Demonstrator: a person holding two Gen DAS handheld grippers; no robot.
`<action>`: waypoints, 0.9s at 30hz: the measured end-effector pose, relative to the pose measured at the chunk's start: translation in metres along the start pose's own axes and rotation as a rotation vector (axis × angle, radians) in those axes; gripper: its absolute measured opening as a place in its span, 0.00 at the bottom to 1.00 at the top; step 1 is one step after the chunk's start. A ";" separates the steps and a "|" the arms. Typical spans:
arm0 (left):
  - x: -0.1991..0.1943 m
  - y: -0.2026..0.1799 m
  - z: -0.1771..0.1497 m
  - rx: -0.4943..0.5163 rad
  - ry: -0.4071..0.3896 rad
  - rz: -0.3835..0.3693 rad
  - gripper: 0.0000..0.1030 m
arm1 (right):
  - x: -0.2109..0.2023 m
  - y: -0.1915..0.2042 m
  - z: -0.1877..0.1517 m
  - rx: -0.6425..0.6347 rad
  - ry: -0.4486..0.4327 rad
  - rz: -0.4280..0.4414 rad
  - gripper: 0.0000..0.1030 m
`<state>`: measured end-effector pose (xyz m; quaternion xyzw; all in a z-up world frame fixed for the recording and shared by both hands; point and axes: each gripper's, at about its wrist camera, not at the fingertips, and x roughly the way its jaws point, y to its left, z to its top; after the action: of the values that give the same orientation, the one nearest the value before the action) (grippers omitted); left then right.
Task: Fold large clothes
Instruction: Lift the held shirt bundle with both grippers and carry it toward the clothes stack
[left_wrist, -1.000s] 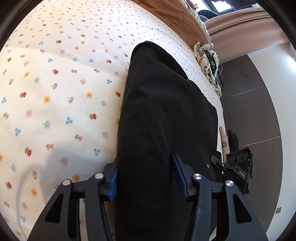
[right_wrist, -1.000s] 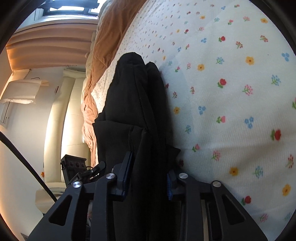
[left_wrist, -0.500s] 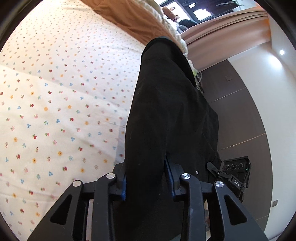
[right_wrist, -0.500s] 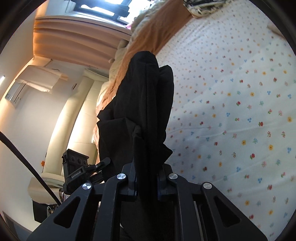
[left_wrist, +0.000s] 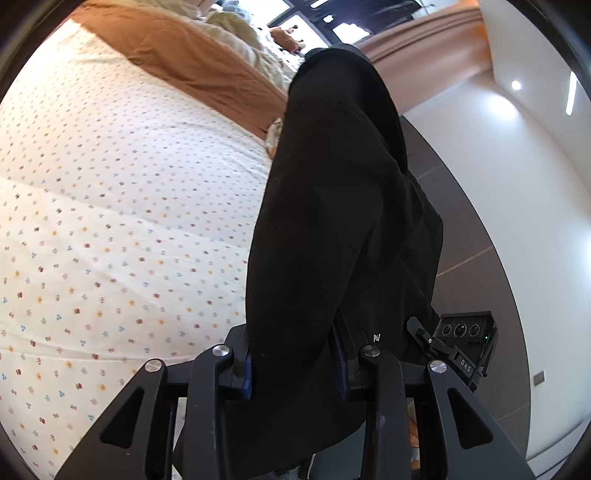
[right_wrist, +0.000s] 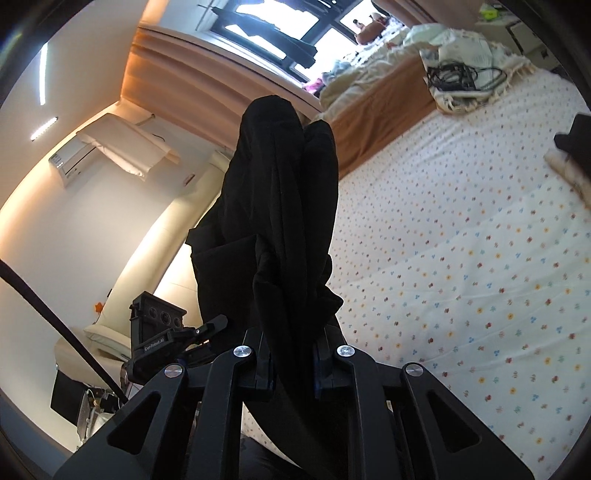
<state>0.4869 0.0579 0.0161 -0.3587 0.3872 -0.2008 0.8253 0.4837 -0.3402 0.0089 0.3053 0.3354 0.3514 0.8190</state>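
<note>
1. Gripping a fold of the black fabric garment (left_wrist: 332, 229), the left gripper (left_wrist: 295, 363) has its two black jaws clamped on the cloth, with the blue pad faces pressed against the fabric on either side.
2. The right gripper (right_wrist: 291, 365) is likewise clenched on the black fabric garment (right_wrist: 284, 206); its jaws stand close together with a bunched fold between them.
3. The garment is held up above the white bed sheet printed with small coloured flowers (left_wrist: 110, 221). In both wrist views it extends forward from the jaws as a long, doubled column of cloth, and its far end appears against the curtain and window rather than against the sheet.
4. In the right wrist view the garment shows two rounded lobes side by side at its far end.
5. The flowered sheet (right_wrist: 461, 258) lies to the right of the garment in the right wrist view and to the left in the left wrist view.
6. A rust-brown blanket (left_wrist: 192, 62) lies across the far part of the bed, beyond the sheet.
7. A cream fringed cloth carrying a bundle of black cables (right_wrist: 461, 79) rests on the bed's far corner in the right wrist view.
8. Each wrist view shows the opposite gripper's camera housing beside the garment.
</note>
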 end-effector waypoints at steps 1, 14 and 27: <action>-0.001 -0.007 -0.002 0.011 0.001 -0.005 0.32 | -0.010 0.001 0.000 -0.005 -0.008 0.000 0.10; 0.019 -0.125 -0.035 0.131 0.041 -0.099 0.32 | -0.153 0.021 -0.006 -0.076 -0.118 -0.031 0.10; 0.084 -0.234 -0.067 0.230 0.130 -0.217 0.32 | -0.275 0.014 -0.005 -0.128 -0.193 -0.086 0.10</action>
<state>0.4737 -0.1772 0.1198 -0.2879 0.3734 -0.3544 0.8075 0.3295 -0.5458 0.1082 0.2701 0.2446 0.3057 0.8796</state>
